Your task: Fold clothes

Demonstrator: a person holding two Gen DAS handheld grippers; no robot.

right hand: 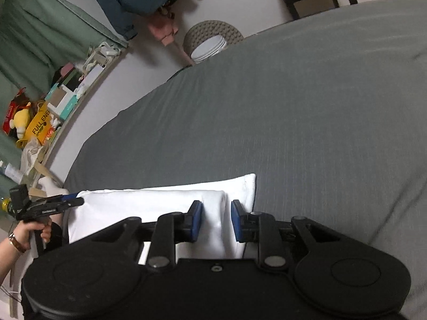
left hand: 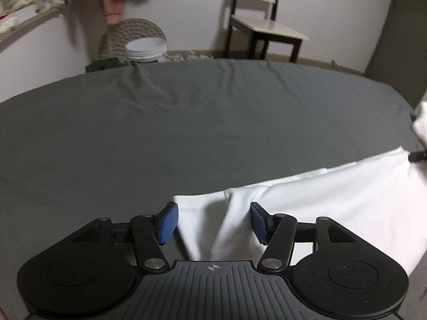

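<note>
We see the white garment (right hand: 160,208) lying folded on the grey bed (right hand: 293,120) — both the left gripper (left hand: 213,222) and right gripper (right hand: 216,220) straddle its edge, fingers apart, gripping nothing

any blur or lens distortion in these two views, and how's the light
Left wrist view: dim, flat indoor light, soft motion blur on the white garment and the far wall; fisheye bows the grey bed sheet into a dome. Right wrist view: sharper and tilted, the sheet's weave is readable, the garment looks nearly blown out, and the bed edge curves strongly.
</note>
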